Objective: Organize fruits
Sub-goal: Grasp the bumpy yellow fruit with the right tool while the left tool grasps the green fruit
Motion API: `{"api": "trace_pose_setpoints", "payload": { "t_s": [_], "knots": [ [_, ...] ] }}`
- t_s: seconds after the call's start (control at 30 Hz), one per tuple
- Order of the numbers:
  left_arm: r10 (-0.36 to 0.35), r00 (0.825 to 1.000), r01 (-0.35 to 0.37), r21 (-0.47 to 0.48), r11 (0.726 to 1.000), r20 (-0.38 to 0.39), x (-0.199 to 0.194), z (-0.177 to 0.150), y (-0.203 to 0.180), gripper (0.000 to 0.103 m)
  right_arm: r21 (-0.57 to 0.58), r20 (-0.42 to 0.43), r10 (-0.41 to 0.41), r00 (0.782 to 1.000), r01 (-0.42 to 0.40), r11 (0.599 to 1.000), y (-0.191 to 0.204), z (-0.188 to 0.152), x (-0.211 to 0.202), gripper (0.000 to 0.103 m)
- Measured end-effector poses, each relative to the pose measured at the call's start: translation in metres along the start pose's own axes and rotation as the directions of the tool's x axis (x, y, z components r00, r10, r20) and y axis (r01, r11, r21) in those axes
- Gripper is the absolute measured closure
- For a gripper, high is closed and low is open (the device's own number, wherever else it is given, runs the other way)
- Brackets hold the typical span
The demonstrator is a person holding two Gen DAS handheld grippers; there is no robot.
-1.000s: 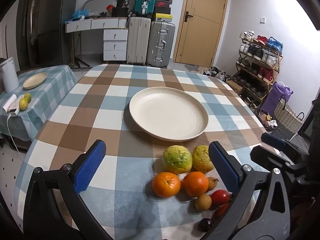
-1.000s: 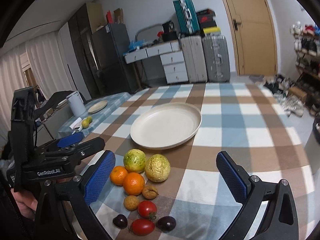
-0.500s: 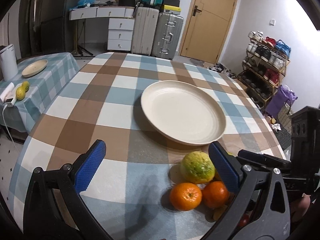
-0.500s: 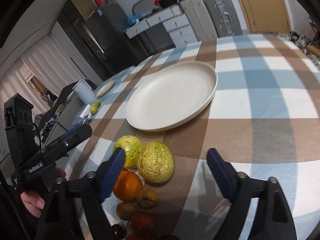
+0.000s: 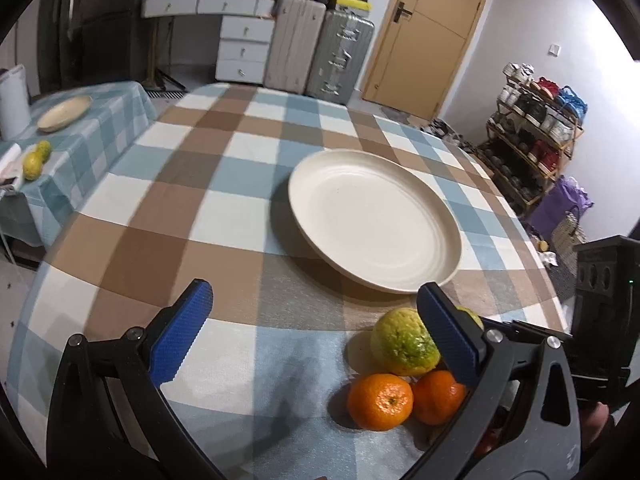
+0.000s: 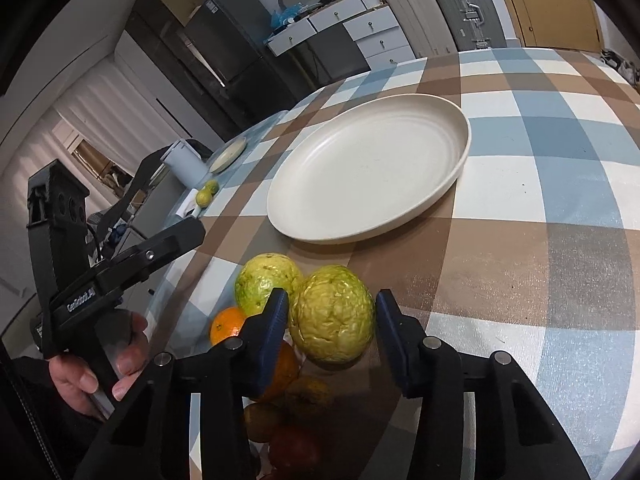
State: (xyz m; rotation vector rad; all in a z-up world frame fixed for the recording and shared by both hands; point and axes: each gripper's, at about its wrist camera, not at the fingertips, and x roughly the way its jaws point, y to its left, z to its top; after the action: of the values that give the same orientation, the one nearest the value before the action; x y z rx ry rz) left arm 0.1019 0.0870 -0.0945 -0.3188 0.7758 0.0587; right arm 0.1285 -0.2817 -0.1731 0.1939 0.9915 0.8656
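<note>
A cream plate lies empty in the middle of the checked table; it also shows in the right wrist view. A pile of fruit sits near the table's front edge. My right gripper has its jaws closed around a wrinkled yellow-green guava, touching both sides. A greener guava lies just left of it, with oranges and small dark fruits below. My left gripper is open and empty above the cloth, left of the green guava and two oranges.
A side table at the left holds a small plate, two lemons and a white kettle. Suitcases, drawers and a door stand behind. A shoe rack stands at the right.
My right gripper has moved down and forward onto the yellow-green guava and narrowed its jaws around it. My left gripper has shifted left, so the fruit sits at its right finger.
</note>
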Motion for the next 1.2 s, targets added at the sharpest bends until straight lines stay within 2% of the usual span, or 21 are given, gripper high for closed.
{"api": "trace_pose_setpoints", "payload": {
  "t_s": [0.13, 0.27, 0.4, 0.53, 0.7, 0.8, 0.83, 0.87, 0.9, 1.0, 1.13, 1.2],
  "knots": [
    [-0.062, 0.997, 0.061, -0.020, 0.998, -0.054, 0.008, 0.001, 0.001, 0.001, 0.018, 0.011, 0.013, 1.000, -0.013, 1.000, -0.003, -0.001, -0.002, 0.058],
    [-0.116, 0.986, 0.116, -0.010, 0.993, -0.120, 0.017, 0.000, -0.006, 0.001, 0.056, 0.056, 0.038, 0.998, -0.041, 0.998, -0.013, -0.002, -0.014, 0.058],
    [-0.130, 0.978, 0.134, 0.017, 0.991, -0.166, 0.027, 0.001, -0.021, 0.001, 0.074, 0.102, 0.034, 0.994, -0.042, 0.996, -0.019, -0.004, -0.029, 0.058],
    [-0.102, 0.968, 0.116, 0.050, 0.992, -0.228, 0.042, -0.001, -0.035, 0.002, 0.086, 0.129, 0.029, 0.991, -0.041, 0.995, -0.025, -0.004, -0.039, 0.058],
    [-0.082, 0.946, 0.105, 0.058, 0.993, -0.313, 0.064, -0.004, -0.042, 0.021, 0.086, 0.152, 0.032, 0.988, -0.046, 0.995, -0.028, -0.009, -0.050, 0.058],
    [-0.111, 0.928, 0.134, 0.041, 0.990, -0.356, 0.070, -0.008, -0.045, 0.034, 0.088, 0.160, 0.035, 0.986, -0.050, 0.995, -0.031, -0.013, -0.055, 0.058],
    [-0.118, 0.928, 0.140, 0.038, 0.989, -0.355, 0.069, -0.009, -0.046, 0.040, 0.090, 0.162, 0.037, 0.986, -0.052, 0.995, -0.032, -0.014, -0.056, 0.058],
    [-0.131, 0.925, 0.154, 0.035, 0.988, -0.355, 0.069, -0.009, -0.048, 0.052, 0.092, 0.161, 0.037, 0.986, -0.053, 0.994, -0.033, -0.014, -0.056, 0.058],
    [-0.150, 0.922, 0.173, 0.032, 0.984, -0.358, 0.069, -0.009, -0.050, 0.056, 0.094, 0.160, 0.036, 0.987, -0.051, 0.994, -0.034, -0.015, -0.056, 0.058],
    [-0.144, 0.925, 0.171, 0.048, 0.984, -0.352, 0.069, -0.009, -0.054, 0.056, 0.098, 0.157, 0.037, 0.987, -0.053, 0.994, -0.036, -0.015, -0.056, 0.058],
    [-0.182, 0.914, 0.203, 0.020, 0.979, -0.363, 0.067, -0.008, -0.050, 0.057, 0.094, 0.156, 0.032, 0.987, -0.047, 0.994, -0.036, -0.015, -0.055, 0.058],
    [-0.190, 0.915, 0.215, 0.032, 0.976, -0.356, 0.062, -0.006, -0.052, 0.057, 0.095, 0.161, 0.037, 0.986, -0.053, 0.994, -0.037, -0.015, -0.056, 0.058]
  ]
}}
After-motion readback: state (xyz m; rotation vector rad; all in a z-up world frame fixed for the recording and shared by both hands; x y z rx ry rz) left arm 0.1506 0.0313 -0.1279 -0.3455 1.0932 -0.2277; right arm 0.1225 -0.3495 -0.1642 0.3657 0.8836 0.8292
